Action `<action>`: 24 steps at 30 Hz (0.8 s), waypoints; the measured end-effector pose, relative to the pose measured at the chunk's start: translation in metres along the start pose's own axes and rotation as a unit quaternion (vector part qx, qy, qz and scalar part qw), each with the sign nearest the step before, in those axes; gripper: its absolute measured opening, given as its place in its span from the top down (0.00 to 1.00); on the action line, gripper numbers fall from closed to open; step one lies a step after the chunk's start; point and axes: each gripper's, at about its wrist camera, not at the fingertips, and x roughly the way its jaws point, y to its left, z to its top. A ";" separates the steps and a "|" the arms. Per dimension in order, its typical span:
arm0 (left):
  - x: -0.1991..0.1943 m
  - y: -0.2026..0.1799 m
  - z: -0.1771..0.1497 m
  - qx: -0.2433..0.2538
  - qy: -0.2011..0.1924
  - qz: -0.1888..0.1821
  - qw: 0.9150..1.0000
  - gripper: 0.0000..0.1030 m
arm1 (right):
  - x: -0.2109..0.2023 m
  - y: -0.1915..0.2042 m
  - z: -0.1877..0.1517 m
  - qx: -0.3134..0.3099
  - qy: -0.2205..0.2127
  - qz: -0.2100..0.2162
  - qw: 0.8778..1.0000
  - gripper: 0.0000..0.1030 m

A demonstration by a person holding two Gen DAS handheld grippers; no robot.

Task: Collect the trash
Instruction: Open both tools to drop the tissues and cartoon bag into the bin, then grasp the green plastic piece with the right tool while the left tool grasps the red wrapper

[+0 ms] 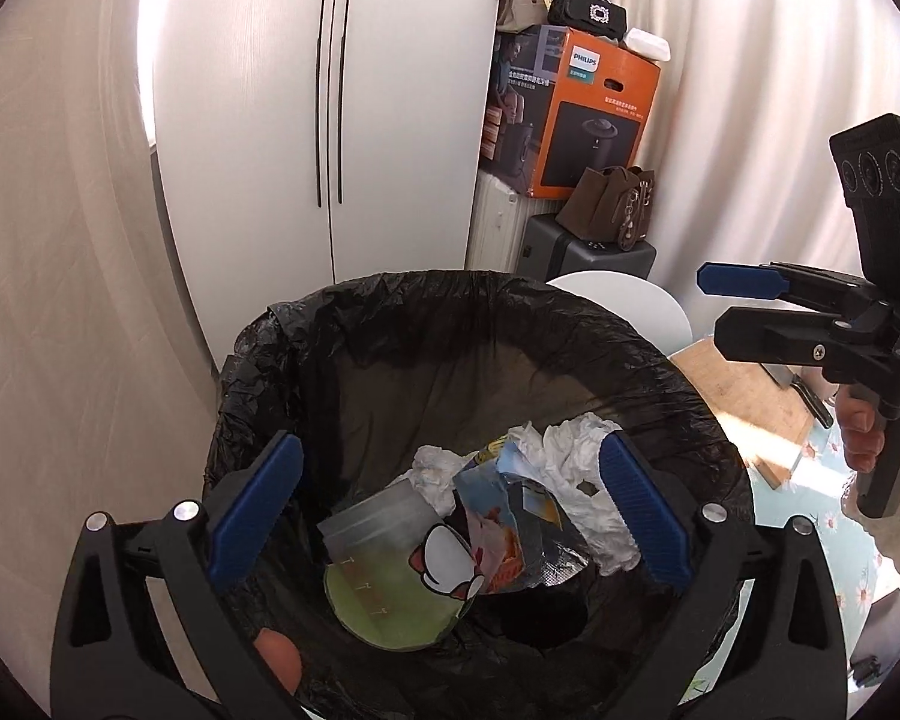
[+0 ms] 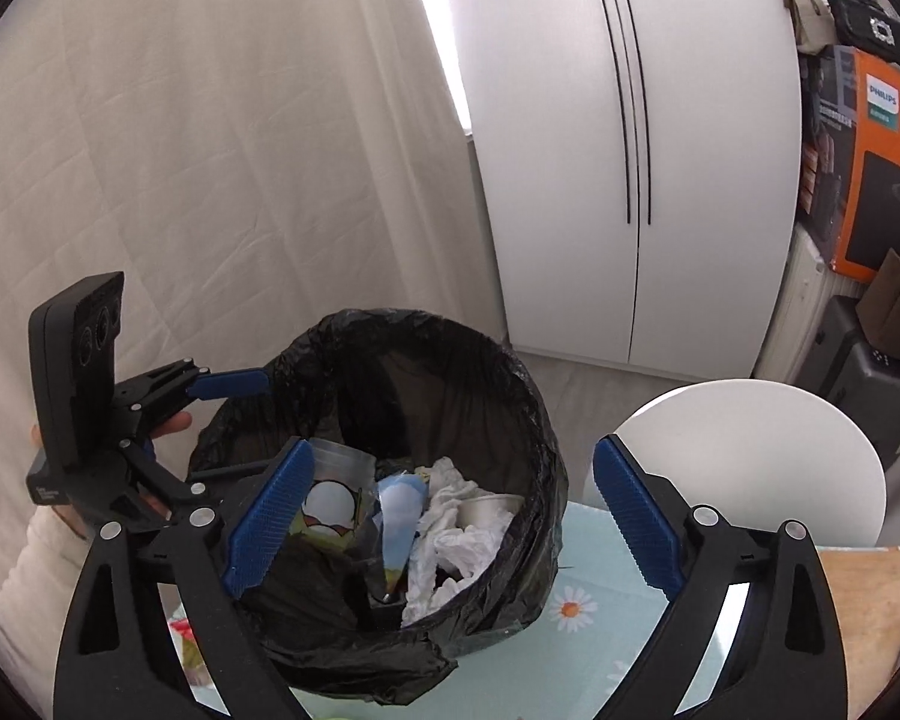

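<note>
Two tongs [image 1: 450,516] [image 2: 450,522] agape, one bin [image 1: 390,324]

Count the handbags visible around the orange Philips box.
3. Beige handbag on top of the orange box, at its left; black handbag beside it; brown handbag below, on the dark case. More may be hidden behind.

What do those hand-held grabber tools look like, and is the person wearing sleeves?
Each is black plastic with silver screws. The left gripper and right gripper carry ribbed blue fingers. A boxy black camera block with round lenses tops each. A white sleeve covers the left arm.
</note>
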 end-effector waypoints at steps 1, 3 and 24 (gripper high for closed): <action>-0.002 0.000 0.000 -0.001 0.002 0.002 1.000 0.06 | -0.002 -0.001 -0.001 -0.001 0.002 -0.008 1.000 0.12; -0.004 -0.002 -0.002 -0.001 0.003 0.014 1.000 0.06 | -0.008 -0.002 -0.008 -0.001 0.003 -0.018 1.000 0.11; -0.094 -0.012 -0.094 -0.077 0.030 0.108 0.991 0.06 | -0.047 0.044 -0.112 -0.033 0.054 0.023 0.998 0.09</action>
